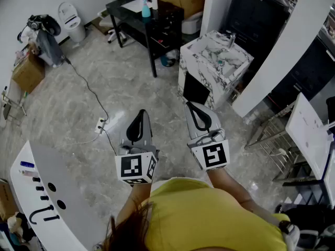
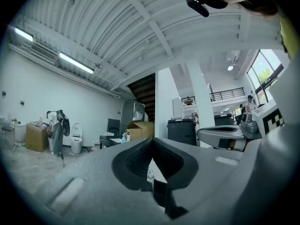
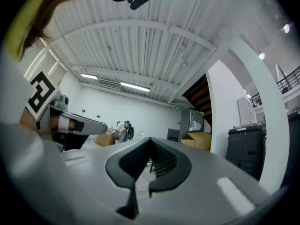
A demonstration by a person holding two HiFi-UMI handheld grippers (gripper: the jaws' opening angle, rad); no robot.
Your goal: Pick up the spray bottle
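A small teal bottle (image 1: 146, 9) stands on the black table (image 1: 131, 15) at the far side of the room, next to a white bottle with a dark top (image 1: 154, 1). Their heads are too small to make out. In the left gripper view the teal bottle (image 2: 123, 138) shows far off, just left of the jaws. My left gripper (image 1: 140, 112) and right gripper (image 1: 190, 105) are held side by side over the floor, level and pointing toward the table, several steps from it. Both are shut with nothing between the jaws, as the left gripper (image 2: 151, 140) and right gripper (image 3: 151, 139) show in their own views.
A marble-patterned sink cabinet (image 1: 213, 61) stands ahead on the right, beside a white column (image 1: 277, 56). A cable and power strip (image 1: 100, 124) lie on the floor ahead left. A white counter (image 1: 44, 192) is at near left, a toilet (image 1: 70, 20) and cardboard box (image 1: 29, 73) far left, a metal rack (image 1: 272, 140) right.
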